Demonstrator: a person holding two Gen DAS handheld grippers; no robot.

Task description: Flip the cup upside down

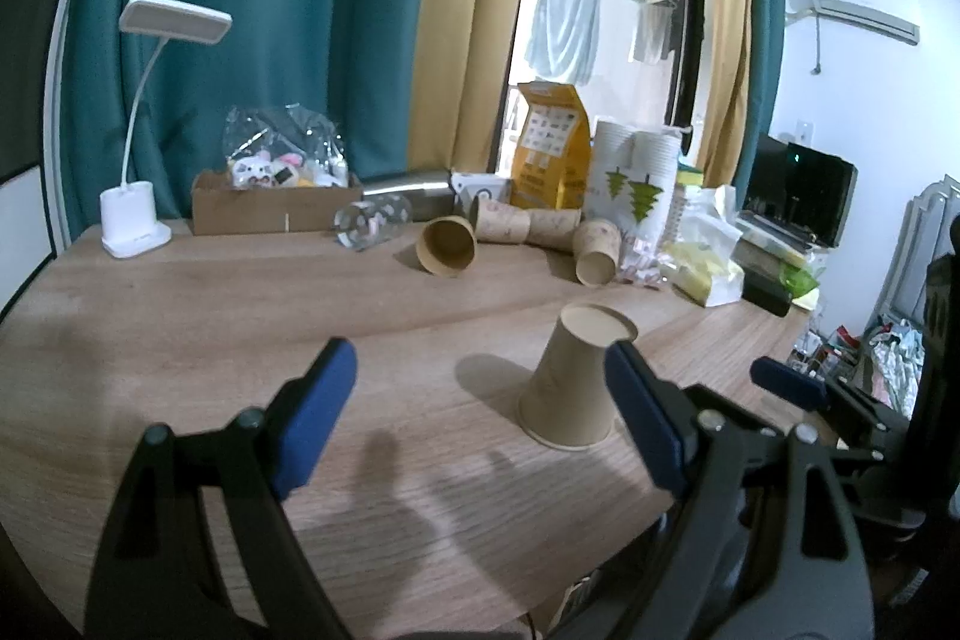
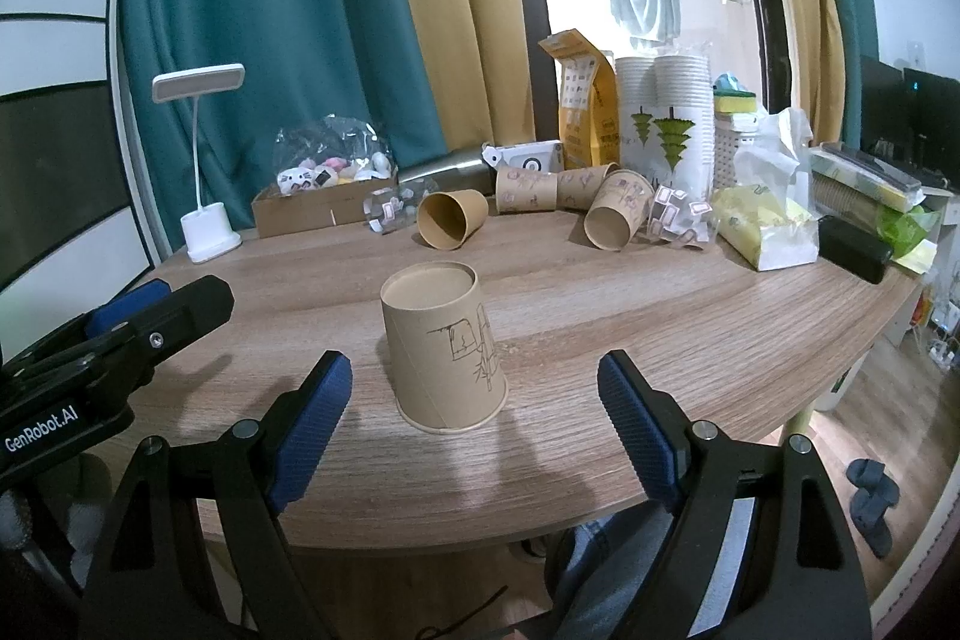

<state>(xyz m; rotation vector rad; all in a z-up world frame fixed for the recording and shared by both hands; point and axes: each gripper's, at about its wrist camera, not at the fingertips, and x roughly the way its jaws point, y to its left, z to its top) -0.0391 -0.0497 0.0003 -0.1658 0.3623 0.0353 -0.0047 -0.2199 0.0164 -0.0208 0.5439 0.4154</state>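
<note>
A wooden table stands before teal and yellow curtains, with clutter along its far edge. At 12 o'clock in my right wrist view, the brown paper cup rests upside down, its rim on the wood and its flat base upward, a line drawing on its side. My right gripper is spread wide, holding nothing; the cup stands just beyond the gap between its blue pads, touching neither. My left gripper is likewise spread wide and holds nothing; in its view the same cup sits at 1 o'clock, just beside its right-hand pad, and I cannot tell whether they touch. My left gripper also shows at 9 o'clock in the right wrist view. Further back, at 12 o'clock, several paper cups lie on their sides. A white desk lamp stands at 10 o'clock, beside a cardboard box of small toys. A stack of white cups and a yellow bag stand at 1 o'clock.
</note>
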